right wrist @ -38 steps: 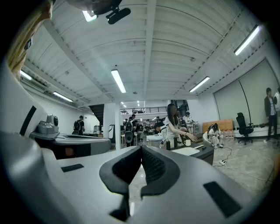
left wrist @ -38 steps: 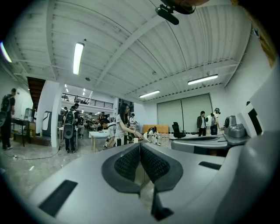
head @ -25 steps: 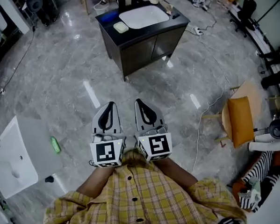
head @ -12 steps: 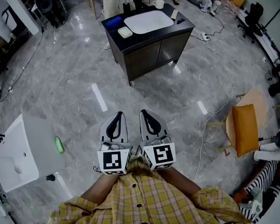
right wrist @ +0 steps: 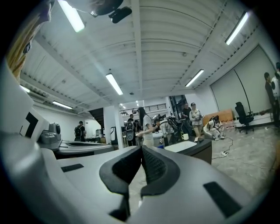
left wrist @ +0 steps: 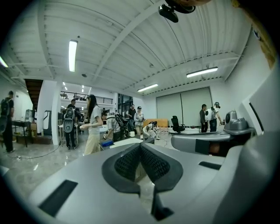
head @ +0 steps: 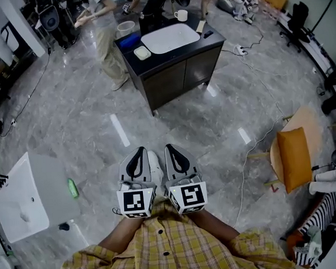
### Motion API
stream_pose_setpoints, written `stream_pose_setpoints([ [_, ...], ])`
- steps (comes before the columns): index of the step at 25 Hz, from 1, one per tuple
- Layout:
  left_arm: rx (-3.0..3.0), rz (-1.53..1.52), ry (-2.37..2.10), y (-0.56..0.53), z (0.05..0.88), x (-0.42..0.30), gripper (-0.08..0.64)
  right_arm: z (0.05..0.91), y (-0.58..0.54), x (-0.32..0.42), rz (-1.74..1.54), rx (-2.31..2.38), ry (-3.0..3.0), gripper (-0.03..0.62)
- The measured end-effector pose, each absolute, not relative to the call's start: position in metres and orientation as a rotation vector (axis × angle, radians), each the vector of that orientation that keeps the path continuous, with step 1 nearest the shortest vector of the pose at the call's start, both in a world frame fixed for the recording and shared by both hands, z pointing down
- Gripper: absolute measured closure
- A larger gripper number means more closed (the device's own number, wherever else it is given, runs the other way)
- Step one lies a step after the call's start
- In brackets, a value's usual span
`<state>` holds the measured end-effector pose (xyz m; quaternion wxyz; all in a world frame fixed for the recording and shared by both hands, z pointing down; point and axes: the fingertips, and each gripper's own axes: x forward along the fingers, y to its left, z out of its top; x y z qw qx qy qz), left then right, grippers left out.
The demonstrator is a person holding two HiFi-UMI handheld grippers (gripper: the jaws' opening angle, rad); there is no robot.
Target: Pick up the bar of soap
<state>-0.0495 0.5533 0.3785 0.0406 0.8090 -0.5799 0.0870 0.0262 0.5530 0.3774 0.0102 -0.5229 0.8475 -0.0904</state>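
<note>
Left claw (head: 137, 154): pressed together, nothing between the pads; held low at the chest, just beside the other
Right claw (head: 175, 150): pressed together likewise; empty
Bar of soap (head: 142, 52): pale bar in a small dish on the dark bench (head: 176, 74), at the left of the white basin (head: 170, 37); well apart from both claws; too small to tell more
Change, bench: it sits lower in the head view than a second ago; the second bench (head: 46, 171) at the left, with a green thing (head: 73, 188) on it, slides down likewise; judged as the wearer stepping toward the soap
Change, bystander (head: 105, 33): a person in pale clothes now stands at the dark bench's left end, near the soap corner; absent from the head view a second ago
Change, claws: state unchanged; a white shoe tip (head: 154, 166) now shows between them
Other stock: white mug (head: 181, 15) at the back of the dark bench
Meaning for task: approach only, grasp not begun; more floor to cover; one claw must spread before it can take the bar; the bystander may crowd the reach to that corner
</note>
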Motion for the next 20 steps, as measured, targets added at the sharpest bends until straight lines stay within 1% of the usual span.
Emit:
stream_pose_setpoints([
  [9, 2.494, 0.251, -1.695, 0.482, 0.387, -0.042, 0.548, 0.381, 0.483, 0.033, -0.297, -1.729, 2.612, 0.574],
  [20, 2.500, 0.166, -1.676, 0.305, 0.376, -0.057, 0.548, 0.384, 0.318, 0.016, -0.244, -1.775, 2.646, 0.574],
])
